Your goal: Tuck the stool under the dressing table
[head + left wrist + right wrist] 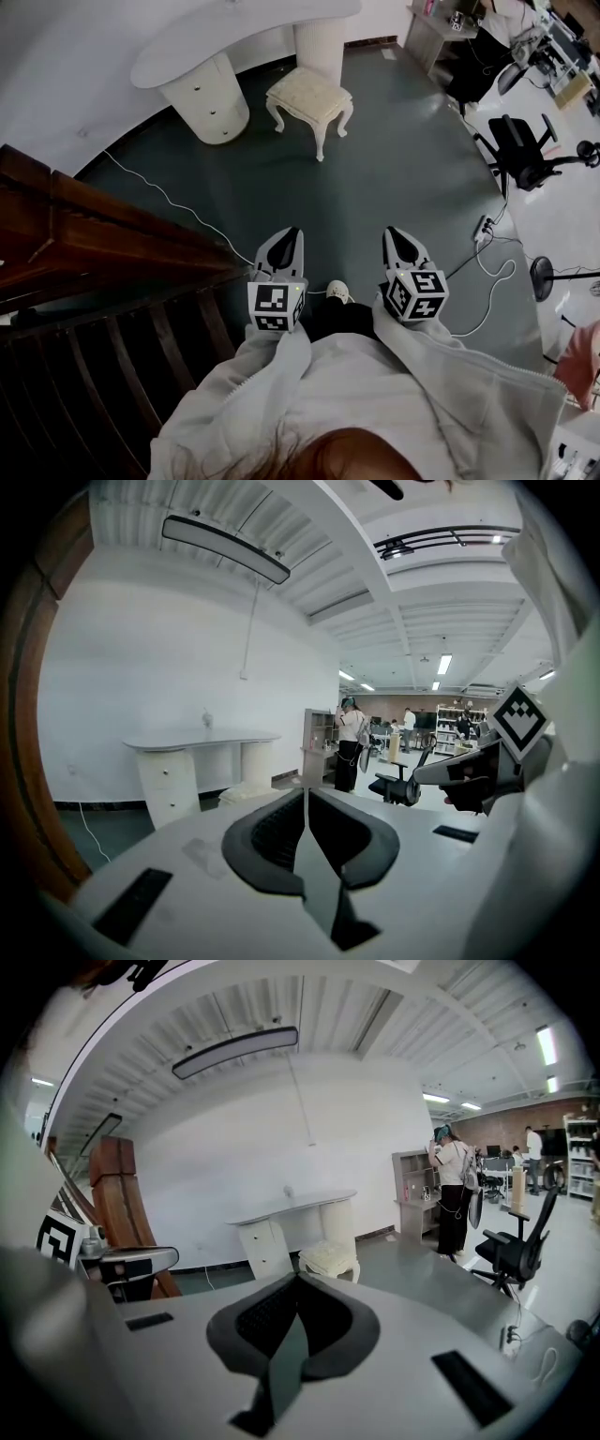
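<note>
Facing stool (309,94) just beside dressing table (234,33), well ahead. Left gripper (292,234) and right gripper (394,234) jaws together, empty. White cable (173,201) on floor by wooden railing (94,239); office chair (525,150) right.

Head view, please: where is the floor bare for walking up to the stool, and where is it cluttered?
The dark floor is bare in a broad strip straight ahead to the stool, between the white cable on the left and the power strip on the right. It is crowded by the wooden railing and around the office chair.
</note>
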Tool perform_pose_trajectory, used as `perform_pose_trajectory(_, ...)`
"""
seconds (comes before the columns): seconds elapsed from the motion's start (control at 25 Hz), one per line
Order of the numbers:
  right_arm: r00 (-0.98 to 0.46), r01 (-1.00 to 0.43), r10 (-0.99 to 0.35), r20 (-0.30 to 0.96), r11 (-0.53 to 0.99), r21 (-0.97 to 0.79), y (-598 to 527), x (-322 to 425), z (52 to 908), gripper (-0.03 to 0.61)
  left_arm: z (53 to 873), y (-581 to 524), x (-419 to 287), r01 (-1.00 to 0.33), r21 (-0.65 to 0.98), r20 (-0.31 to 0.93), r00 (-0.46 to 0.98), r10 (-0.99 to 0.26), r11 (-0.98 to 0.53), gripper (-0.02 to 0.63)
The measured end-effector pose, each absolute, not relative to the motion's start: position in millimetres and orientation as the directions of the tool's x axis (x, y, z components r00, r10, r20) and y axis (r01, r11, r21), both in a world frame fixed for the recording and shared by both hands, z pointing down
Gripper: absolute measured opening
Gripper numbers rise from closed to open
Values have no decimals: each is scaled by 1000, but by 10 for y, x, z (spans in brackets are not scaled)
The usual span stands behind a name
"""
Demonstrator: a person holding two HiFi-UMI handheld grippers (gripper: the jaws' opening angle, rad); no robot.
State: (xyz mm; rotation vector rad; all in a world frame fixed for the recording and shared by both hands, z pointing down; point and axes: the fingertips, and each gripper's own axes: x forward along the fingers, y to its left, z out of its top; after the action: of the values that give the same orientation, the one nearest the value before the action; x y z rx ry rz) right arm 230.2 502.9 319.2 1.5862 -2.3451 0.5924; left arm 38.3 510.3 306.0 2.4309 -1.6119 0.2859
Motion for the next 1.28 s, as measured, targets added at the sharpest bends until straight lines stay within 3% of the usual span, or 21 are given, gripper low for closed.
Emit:
perform_pose_trajectory(0.44,-371,-928,-832,413,312,-205,4803,2657,3233,51,3043,4836,742,-925,42,257,376,-890,-378,25)
perform_pose_trajectory(1.28,-326,-941,-842,430,244,-235,4485,2883,3300,51,3017,4276,809,-929,34,274,363,-891,-369,25)
